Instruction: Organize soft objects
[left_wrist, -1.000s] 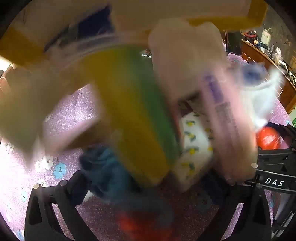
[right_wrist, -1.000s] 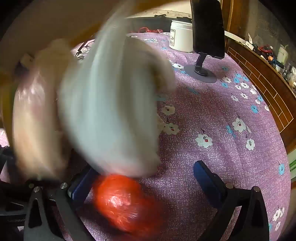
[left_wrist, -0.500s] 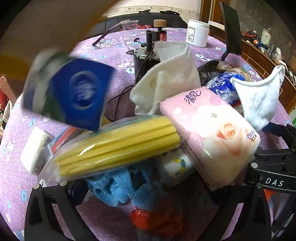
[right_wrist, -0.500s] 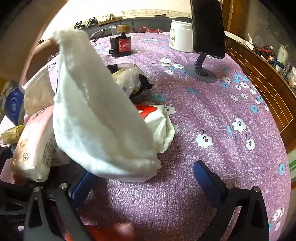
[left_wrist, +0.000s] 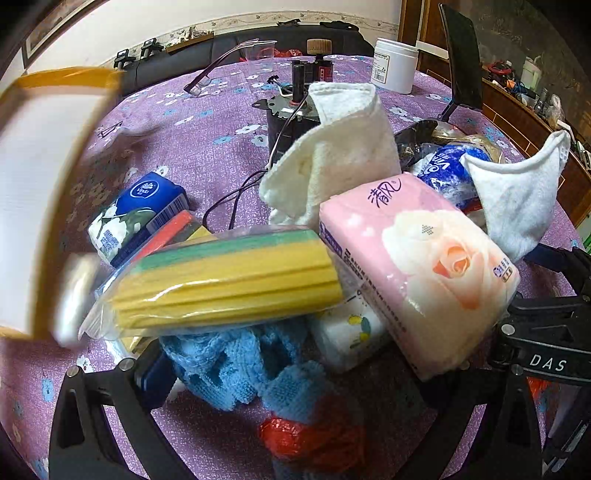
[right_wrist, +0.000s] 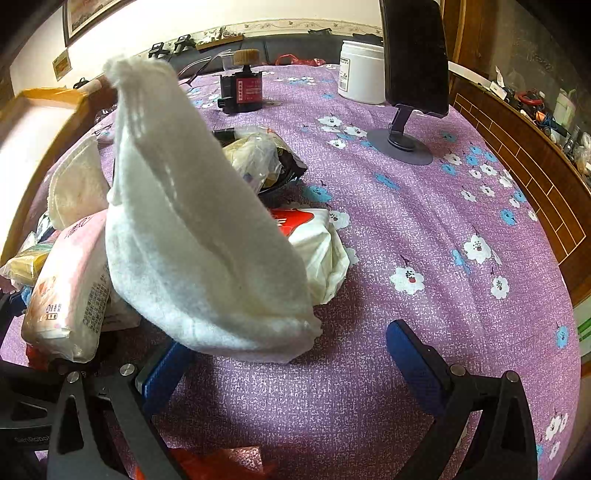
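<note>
A heap of soft things lies on the purple flowered tablecloth (right_wrist: 424, 229). In the left wrist view: a bagged yellow-green sponge pack (left_wrist: 229, 280), a pink tissue pack (left_wrist: 417, 269), a blue knitted cloth (left_wrist: 236, 365), a white towel (left_wrist: 340, 155), a blue tissue pack (left_wrist: 136, 210) and a red plastic bag (left_wrist: 314, 435). My left gripper (left_wrist: 291, 373) is open around the blue cloth. In the right wrist view a white cloth (right_wrist: 192, 221) stands up beside my open, empty right gripper (right_wrist: 291, 354). A red-and-white wipes pack (right_wrist: 314, 243) lies behind it.
A yellow-rimmed white bin (left_wrist: 40, 184) hangs blurred at the left, also in the right wrist view (right_wrist: 33, 125). At the back are a white jar (right_wrist: 362, 70), a phone on a stand (right_wrist: 410, 81), a small red-labelled motor (right_wrist: 243, 88) and glasses (left_wrist: 218, 70). A dark motor with wires (left_wrist: 291, 114) stands behind the heap.
The tipped bin has swung away to the left. The things that were falling out of it have landed and settled in a heap between my grippers. The blue tissue pack dropped to the left.
</note>
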